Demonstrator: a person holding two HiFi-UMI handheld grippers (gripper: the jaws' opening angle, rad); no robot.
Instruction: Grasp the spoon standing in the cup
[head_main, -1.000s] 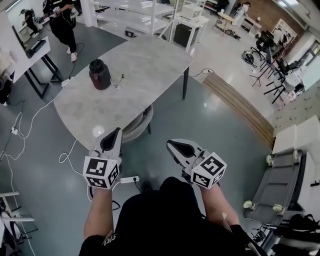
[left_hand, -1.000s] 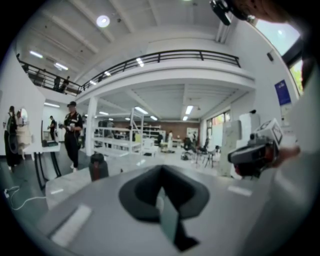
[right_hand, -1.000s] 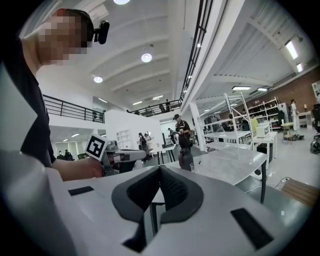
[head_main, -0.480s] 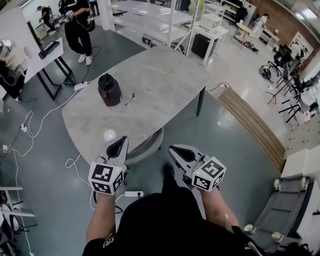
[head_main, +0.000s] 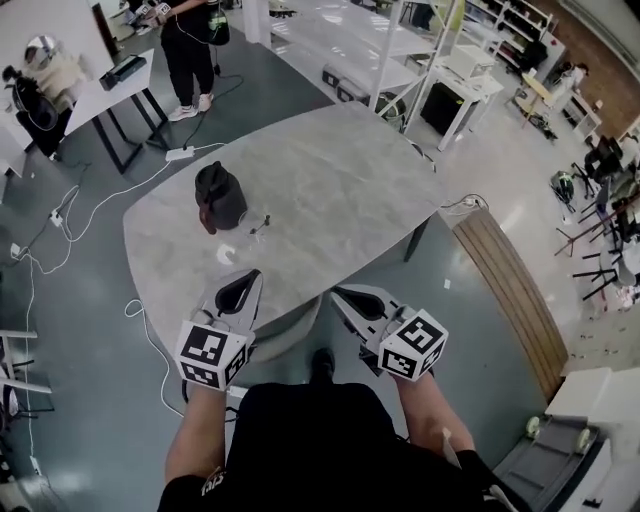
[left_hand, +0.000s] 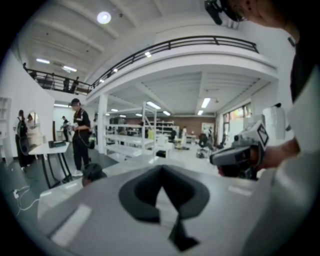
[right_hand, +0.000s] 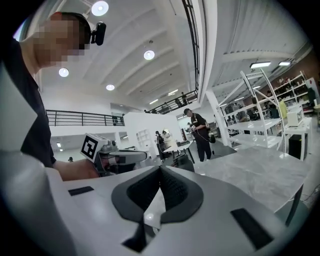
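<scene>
no readable text, labels, brands, numbers or signs in any view

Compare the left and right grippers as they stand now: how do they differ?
The left gripper points nearly straight ahead, its nose over the table; the right gripper angles inward toward the left one, its nose only at the table's edge. Both have jaws shut on nothing and are well short of the dark container.

I see table (head_main: 340, 190): grey stone-look top, smooth, soft sheen | cup (head_main: 220, 195) by its left edge: dark, matt | right gripper (right_hand: 160, 167): smooth matt grey plastic shell, pads (right_hand: 173, 188) black, ribbed | left gripper (left_hand: 161, 167): same shell | floor (head_main: 90, 300): glossy | floor strip (head_main: 510, 290): wood
</scene>
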